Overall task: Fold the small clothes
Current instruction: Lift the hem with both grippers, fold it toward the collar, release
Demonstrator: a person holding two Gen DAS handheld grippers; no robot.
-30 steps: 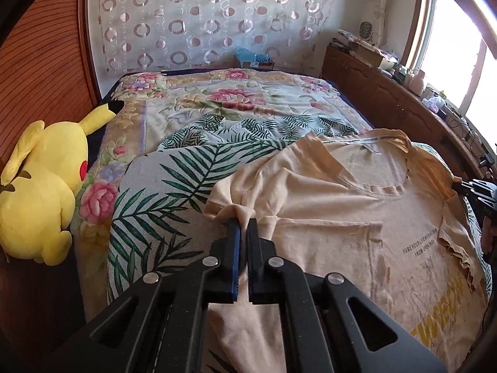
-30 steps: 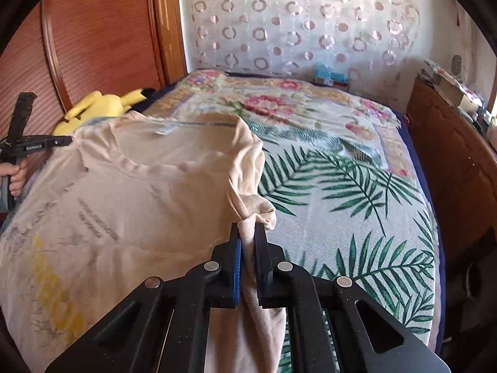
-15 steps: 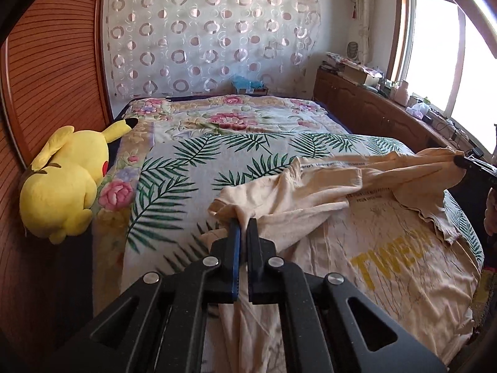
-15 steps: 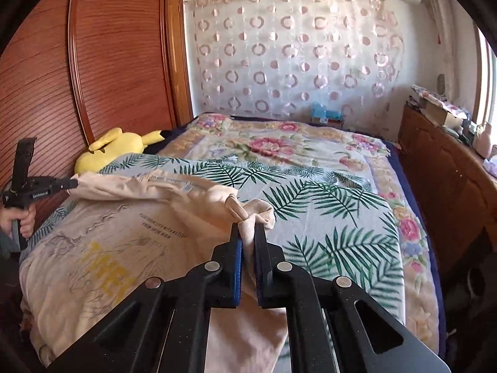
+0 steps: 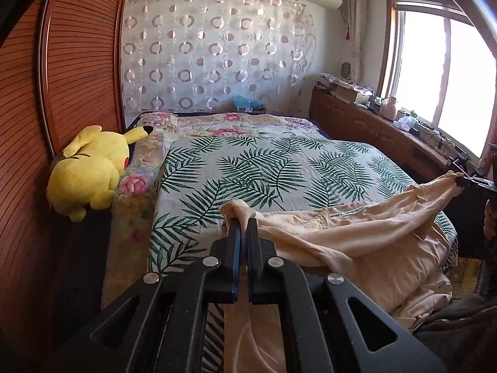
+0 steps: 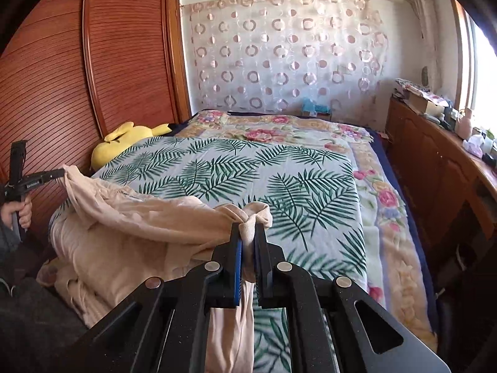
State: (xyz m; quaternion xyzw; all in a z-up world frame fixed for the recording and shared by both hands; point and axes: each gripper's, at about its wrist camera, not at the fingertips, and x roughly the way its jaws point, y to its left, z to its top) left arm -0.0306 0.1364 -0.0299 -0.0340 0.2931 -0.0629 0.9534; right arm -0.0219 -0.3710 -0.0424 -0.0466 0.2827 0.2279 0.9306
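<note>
A beige T-shirt (image 5: 357, 236) hangs bunched between my two grippers over the near end of the bed, and its lower part drapes over the bed's edge. My left gripper (image 5: 242, 222) is shut on one pinched corner of the shirt. My right gripper (image 6: 247, 228) is shut on the other bunched corner of the T-shirt (image 6: 139, 227). In the left wrist view the right gripper (image 5: 459, 181) shows at the far right with cloth in its tip. The right wrist view has the left gripper (image 6: 60, 172) at the far left, held by a hand (image 6: 21, 214).
The bed carries a palm-leaf sheet (image 5: 279, 168) over a floral blanket (image 6: 388, 202). A yellow plush toy (image 5: 90, 174) lies at the bed's left side against a wooden wardrobe (image 6: 93, 77). A cluttered wooden cabinet (image 6: 435, 155) runs along the right, under a window.
Both grippers have pulled back toward the near end of the bed with the shirt. The shirt, spread flat a second ago, is now gathered and sagging between them, and the leaf sheet lies uncovered.
</note>
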